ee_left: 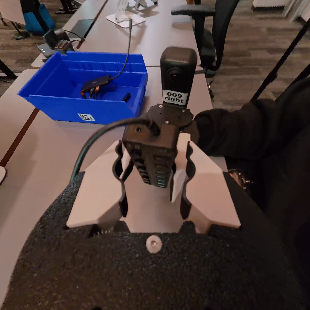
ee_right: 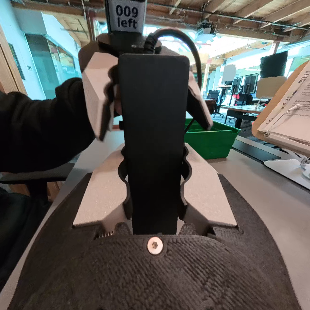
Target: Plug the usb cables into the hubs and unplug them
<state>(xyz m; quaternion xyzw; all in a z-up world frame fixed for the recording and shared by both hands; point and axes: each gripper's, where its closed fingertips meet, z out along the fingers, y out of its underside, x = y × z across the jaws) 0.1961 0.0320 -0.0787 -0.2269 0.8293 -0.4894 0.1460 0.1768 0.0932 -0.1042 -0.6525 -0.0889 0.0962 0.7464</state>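
We see our right gripper [ee_right: 153, 182] clamped on the long black multi-port USB hub [ee_right: 153, 134], while our left gripper [ee_left: 154, 174], wide apart around it, grips nothing, the blue plastic bin [ee_left: 67, 107] at ten o'clock.

We are seeing a long black multi-port hub [ee_left: 151, 157] standing nearly upright above the bench, its port face showing two columns of sockets, the lower ones glowing blue. Its plain black back [ee_right: 151, 134] is filling the right wrist view. A thick black cable [ee_left: 94, 144] is leaving its top end and arching down. A second, slim dark hub [ee_left: 95, 83] is lying flat inside the blue bin [ee_left: 107, 112], with orange-tipped usb cables [ee_left: 91, 94] plugged into it and one loose black plug [ee_left: 126, 97] lying nearby.
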